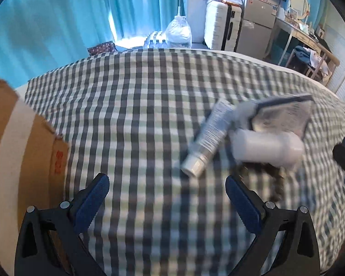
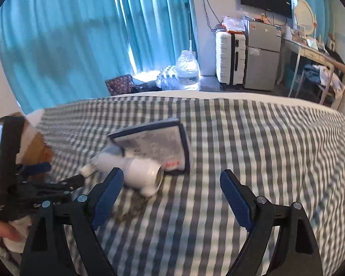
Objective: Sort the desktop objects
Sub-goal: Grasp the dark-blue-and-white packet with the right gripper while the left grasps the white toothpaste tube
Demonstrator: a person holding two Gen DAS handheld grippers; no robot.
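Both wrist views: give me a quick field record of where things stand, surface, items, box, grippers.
surface: checked cloth over a bed
items: tube, white hair dryer and flat packet, bunched together, touching
tube: lying flat, cap toward the camera in the left wrist view
hair dryer: on its side, nozzle facing the right gripper
box: cardboard box at the cloth's left edge
left gripper: open, empty, above bare cloth
right gripper: open, empty, hair dryer just ahead of its left finger
picture quality: motion blur on the items

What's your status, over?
Both grippers, left and right, open, empty. Tube, hair dryer, flat packet piled on checked cloth. Cardboard box left. Nothing blocking.
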